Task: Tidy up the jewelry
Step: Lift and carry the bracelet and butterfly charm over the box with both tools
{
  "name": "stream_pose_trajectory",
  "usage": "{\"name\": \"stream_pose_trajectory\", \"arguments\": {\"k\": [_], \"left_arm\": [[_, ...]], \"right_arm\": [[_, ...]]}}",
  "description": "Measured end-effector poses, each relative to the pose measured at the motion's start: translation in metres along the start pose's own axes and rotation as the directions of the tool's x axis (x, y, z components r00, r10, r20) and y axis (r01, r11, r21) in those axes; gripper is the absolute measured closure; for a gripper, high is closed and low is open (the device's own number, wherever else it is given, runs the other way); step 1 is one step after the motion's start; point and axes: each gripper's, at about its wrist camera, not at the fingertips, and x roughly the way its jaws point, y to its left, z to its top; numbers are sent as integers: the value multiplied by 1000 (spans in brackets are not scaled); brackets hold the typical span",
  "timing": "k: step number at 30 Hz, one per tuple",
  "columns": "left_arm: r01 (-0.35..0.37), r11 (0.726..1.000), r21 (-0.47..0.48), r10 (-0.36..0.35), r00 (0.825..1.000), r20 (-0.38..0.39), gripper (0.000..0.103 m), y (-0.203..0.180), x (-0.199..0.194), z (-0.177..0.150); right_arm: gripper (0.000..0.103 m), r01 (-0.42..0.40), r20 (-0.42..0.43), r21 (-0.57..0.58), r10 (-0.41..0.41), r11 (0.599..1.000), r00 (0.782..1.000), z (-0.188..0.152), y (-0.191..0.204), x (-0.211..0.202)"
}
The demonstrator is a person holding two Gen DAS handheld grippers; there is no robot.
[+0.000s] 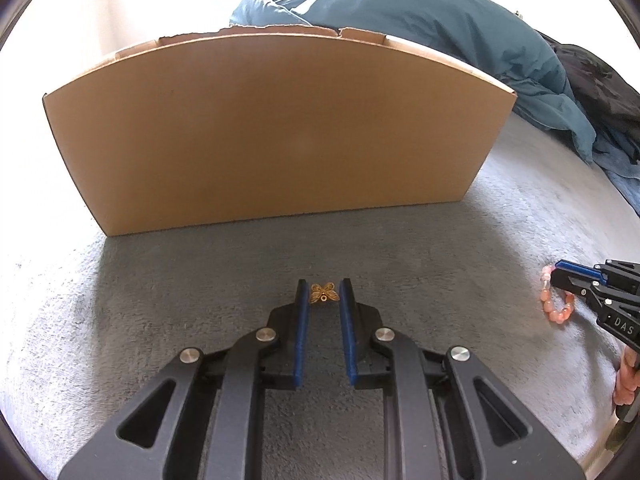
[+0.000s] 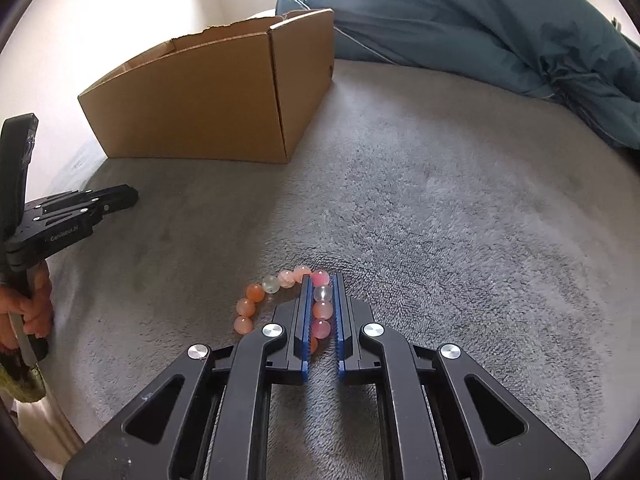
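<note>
A small gold butterfly charm point(image 1: 324, 293) lies on the grey blanket between the fingertips of my left gripper point(image 1: 324, 289); the jaws stand slightly apart, just beside the charm. A pink and orange bead bracelet point(image 2: 280, 296) lies on the blanket; my right gripper point(image 2: 321, 280) has its jaws closed around one side of the bead string. The bracelet point(image 1: 556, 304) and right gripper point(image 1: 560, 270) also show at the right edge of the left wrist view. The left gripper point(image 2: 128, 196) shows at the left of the right wrist view.
An open brown cardboard box point(image 1: 276, 132) stands on the blanket ahead of the left gripper; it also shows in the right wrist view point(image 2: 212, 96). A teal duvet point(image 2: 480, 20) lies bunched behind and to the right. The grey blanket point(image 2: 440, 220) covers the bed.
</note>
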Motion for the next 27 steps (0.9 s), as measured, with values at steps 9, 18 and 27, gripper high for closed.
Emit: {"name": "stream_pose_trajectory", "arguments": {"k": [9, 18, 27], "left_arm": [[-5, 1000, -6, 5, 1000, -5, 89, 0, 5, 3], [-11, 1000, -1, 11, 1000, -5, 89, 2, 7, 4], [-17, 1000, -2, 17, 1000, -2, 89, 0, 6, 3]], "right_arm": [[95, -3, -18, 6, 3, 1000, 1000, 4, -5, 9], [95, 7, -20, 3, -7, 1000, 1000, 3, -1, 11], [95, 19, 1, 10, -19, 1000, 1000, -2, 6, 1]]}}
